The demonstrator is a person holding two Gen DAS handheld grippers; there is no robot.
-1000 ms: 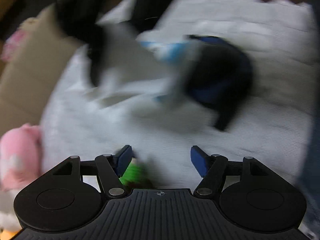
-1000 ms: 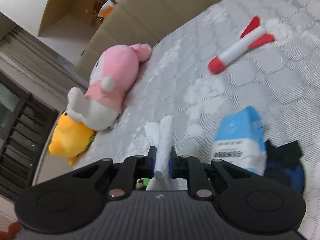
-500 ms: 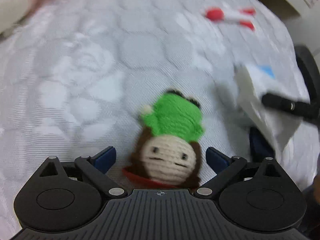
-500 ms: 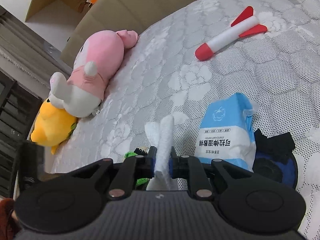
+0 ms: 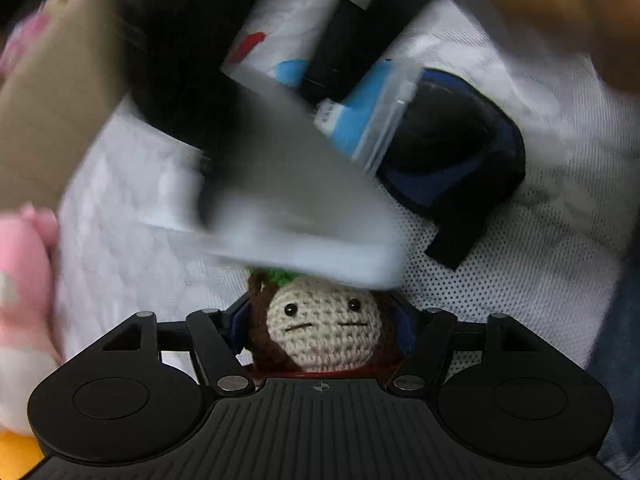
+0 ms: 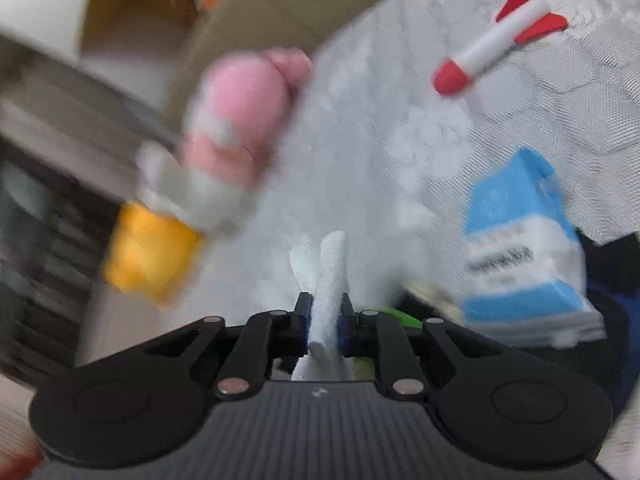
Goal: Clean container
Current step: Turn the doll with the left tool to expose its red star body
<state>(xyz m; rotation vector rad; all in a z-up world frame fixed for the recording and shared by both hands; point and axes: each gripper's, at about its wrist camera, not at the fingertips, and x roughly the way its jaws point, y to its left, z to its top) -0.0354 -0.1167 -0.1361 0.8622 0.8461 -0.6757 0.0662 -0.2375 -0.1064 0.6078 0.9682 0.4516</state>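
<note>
A crochet doll (image 5: 320, 340) with a beige face, brown hair and a green hat sits between the blue pads of my left gripper (image 5: 320, 326). The jaws are opening, and the pads still touch the doll's sides. Beyond it, on the white quilted bed, lies a round blue-and-black container (image 5: 452, 152), with a blue wipe pack (image 5: 372, 120) leaning on it. My right gripper (image 6: 324, 312) is shut on a white cloth (image 6: 332, 256). That cloth (image 5: 300, 216) shows as a blurred white sheet just above the doll. The wipe pack (image 6: 520, 248) stands to the right.
A red-and-white toy rocket (image 6: 496, 40) lies far back on the bed. A pink plush (image 6: 240, 120) and a yellow plush (image 6: 148, 252) lie at the left edge. A cardboard box (image 5: 48, 100) stands beside the bed. A person's arm (image 5: 560, 12) is at the upper right.
The doll lay on the bed between wide jaws; now the pads have narrowed onto it and it has travelled with the left gripper toward the container. The right gripper keeps the cloth.
</note>
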